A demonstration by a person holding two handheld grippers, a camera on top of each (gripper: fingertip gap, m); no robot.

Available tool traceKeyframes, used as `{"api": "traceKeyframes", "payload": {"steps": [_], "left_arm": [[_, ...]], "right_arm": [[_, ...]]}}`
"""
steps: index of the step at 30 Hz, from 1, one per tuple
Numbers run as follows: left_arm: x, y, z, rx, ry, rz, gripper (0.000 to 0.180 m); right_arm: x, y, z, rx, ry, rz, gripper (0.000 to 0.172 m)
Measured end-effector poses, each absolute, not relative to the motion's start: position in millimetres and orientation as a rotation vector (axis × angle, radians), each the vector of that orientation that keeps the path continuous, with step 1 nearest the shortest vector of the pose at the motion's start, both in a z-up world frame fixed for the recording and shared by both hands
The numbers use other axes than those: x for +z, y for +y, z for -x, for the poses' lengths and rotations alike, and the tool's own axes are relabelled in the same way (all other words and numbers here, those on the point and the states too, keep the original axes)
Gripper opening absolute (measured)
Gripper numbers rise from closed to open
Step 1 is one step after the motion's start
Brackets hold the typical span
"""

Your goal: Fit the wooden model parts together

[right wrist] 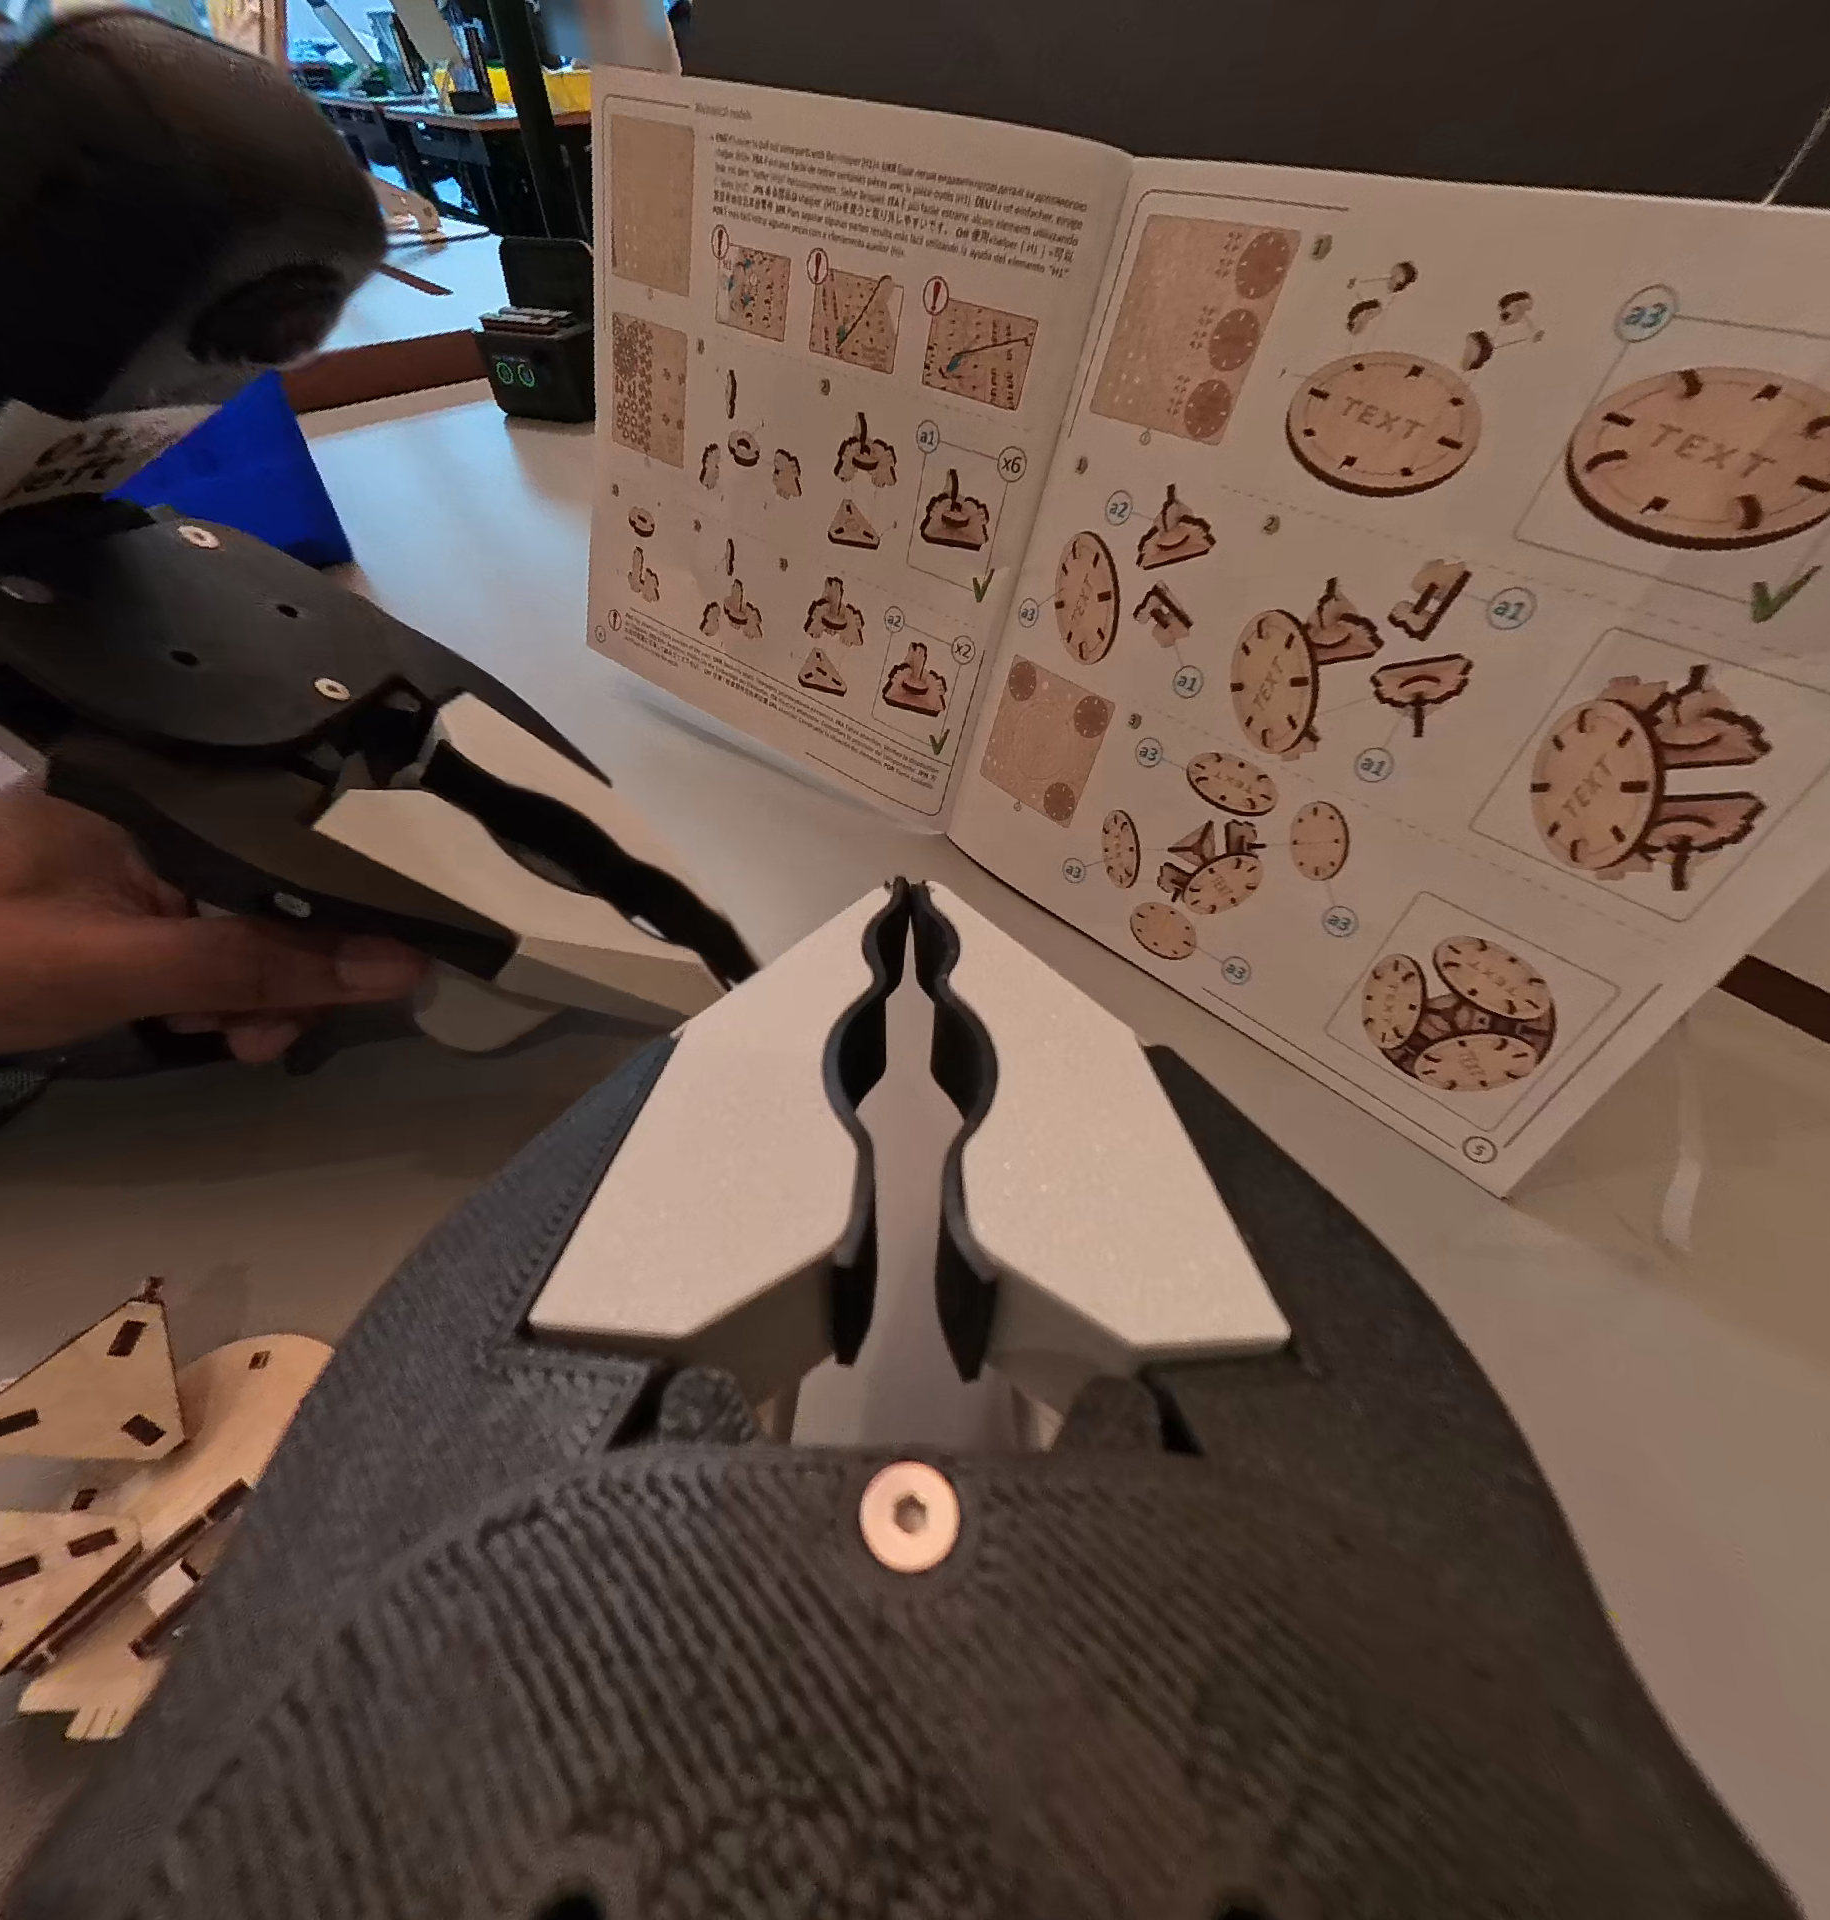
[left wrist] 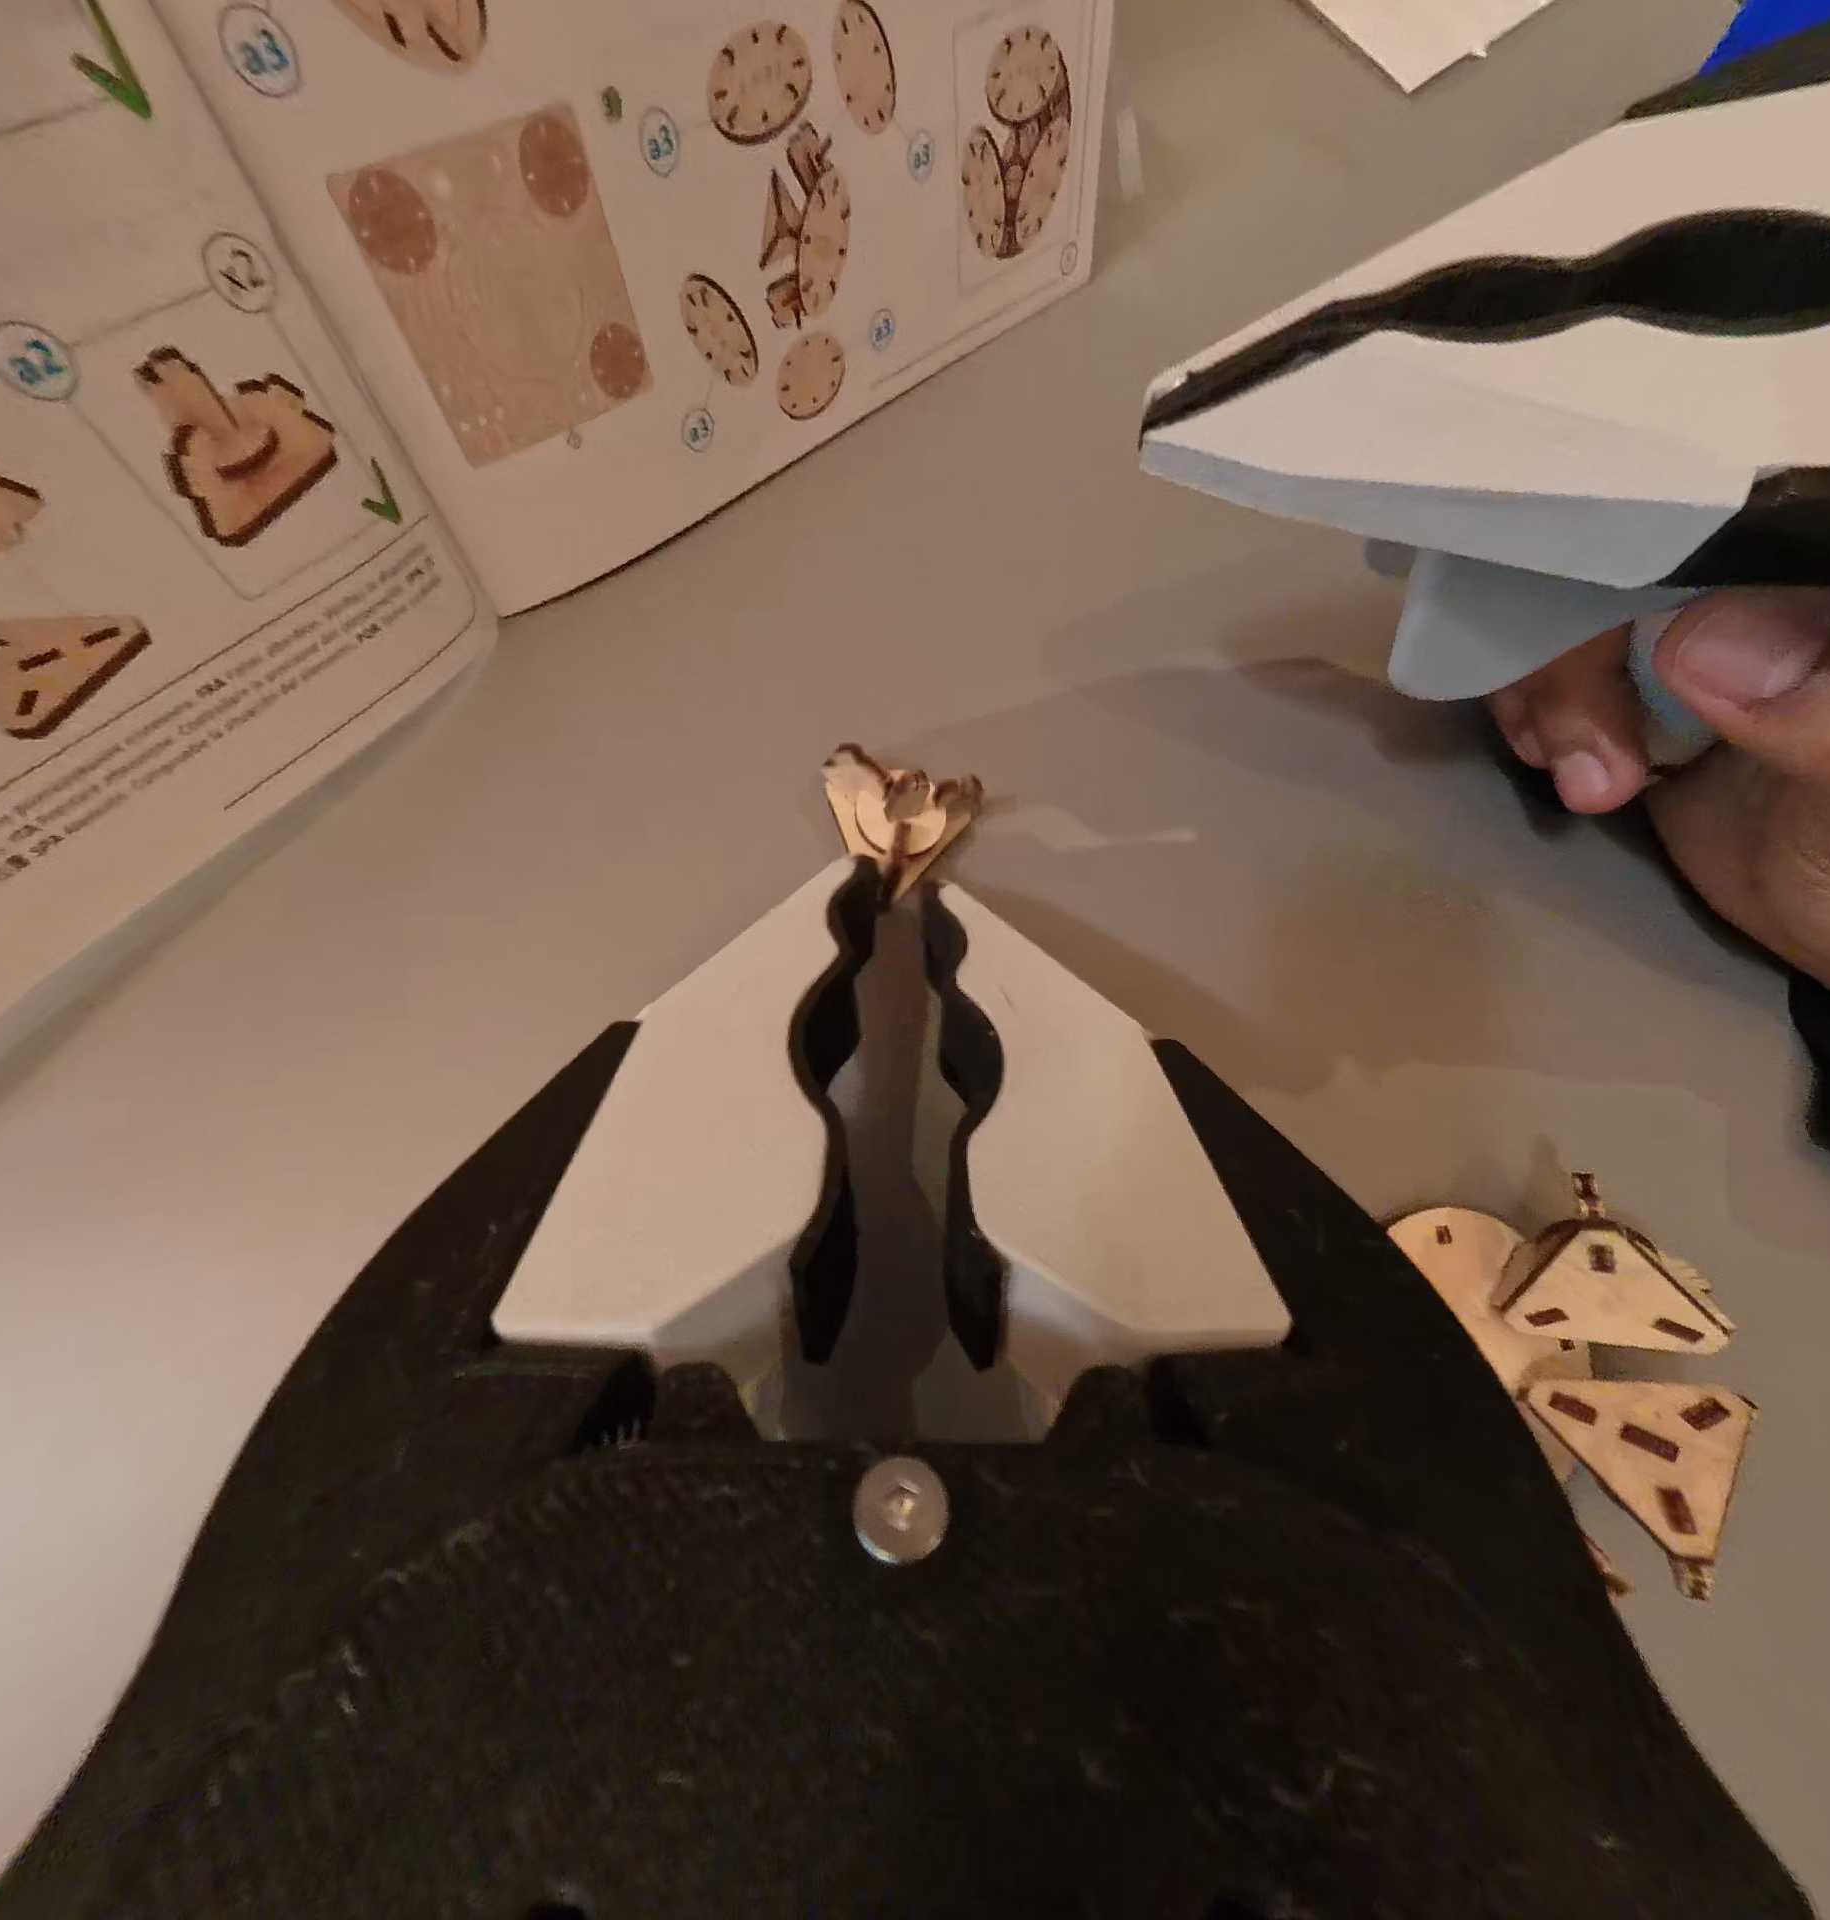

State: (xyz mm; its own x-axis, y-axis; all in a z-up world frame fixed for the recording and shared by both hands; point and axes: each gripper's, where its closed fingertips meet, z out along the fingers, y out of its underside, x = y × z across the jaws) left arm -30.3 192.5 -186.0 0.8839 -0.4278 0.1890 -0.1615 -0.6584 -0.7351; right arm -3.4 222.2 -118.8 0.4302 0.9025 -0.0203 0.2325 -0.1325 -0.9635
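Pinching a jagged plywood piece (left wrist: 895,816), left claw (left wrist: 895,891).

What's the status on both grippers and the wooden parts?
Left gripper pinching small wooden piece. Right gripper shut, empty. Loose wooden parts beside; open booklet behind.

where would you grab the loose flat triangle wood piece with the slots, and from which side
Probably by two opposite straight edges of the flat triangular piece, coming from above with the jaws spanning it. It lies flat on the table and is thin, so a side approach finds little to grip. Its far corner abuts the assembled wooden cluster; the near edge looks freer.
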Motion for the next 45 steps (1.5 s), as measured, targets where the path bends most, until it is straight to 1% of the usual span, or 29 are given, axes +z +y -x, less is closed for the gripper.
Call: {"api": "traceKeyframes", "payload": {"steps": [1, 3, 10, 14, 17, 19, 26, 28, 31, 39, 45], "left_arm": [[-187.9, 192.0, 29.3, -0.456, 0.428, 2.295, 0.002], [-187.7, 191.8, 29.2, -0.468, 0.423, 2.296, 0.001], [-168.9, 191.3, 32.2, -0.643, 0.335, 2.183, 0.0], [-150.8, 185.0, 30.0, -0.921, 0.276, 2.062, 0.0], [-135.7, 173.9, 22.3, -1.183, 0.288, 1.957, 0.0], [-129.0, 168.3, 19.2, -1.271, 0.314, 1.914, 0.0], [-112.0, 130.9, -5.2, -1.618, 0.532, 1.805, 0.0], [-108.6, 126.0, -6.3, -1.675, 0.552, 1.782, 0.0], [-102.7, 124.0, -3.9, -1.727, 0.547, 1.741, 0.0], [-95.0, 126.4, 2.8, -1.799, 0.496, 1.685, 0.0], [-95.2, 123.4, 1.1, -1.801, 0.523, 1.684, 0.0]], "right_arm": [[-118.8, 222.0, 3.5, 0.792, -1.013, 1.629, 0.0], [-118.9, 221.8, 3.7, 0.786, -1.016, 1.627, 0.0], [-118.0, 221.3, 3.3, 0.785, -1.015, 1.619, 0.0], [-114.7, 217.0, -0.1, 0.836, -1.007, 1.605, 0.003], [-112.6, 204.6, -3.5, 0.899, -1.059, 1.57, 0.013], [-108.4, 192.4, -5.5, 0.942, -1.127, 1.501, 0.018], [-98.4, 147.4, -14.6, 0.997, -1.338, 1.215, 0.021], [-94.3, 136.3, -18.0, 1.111, -1.349, 1.196, 0.022], [-87.0, 125.6, -21.5, 1.227, -1.371, 1.179, 0.03], [-108.6, 124.9, -21.4, 1.009, -1.49, 1.205, 0.028], [-98.2, 125.2, -18.7, 0.97, -1.442, 1.16, 0.026]]}}
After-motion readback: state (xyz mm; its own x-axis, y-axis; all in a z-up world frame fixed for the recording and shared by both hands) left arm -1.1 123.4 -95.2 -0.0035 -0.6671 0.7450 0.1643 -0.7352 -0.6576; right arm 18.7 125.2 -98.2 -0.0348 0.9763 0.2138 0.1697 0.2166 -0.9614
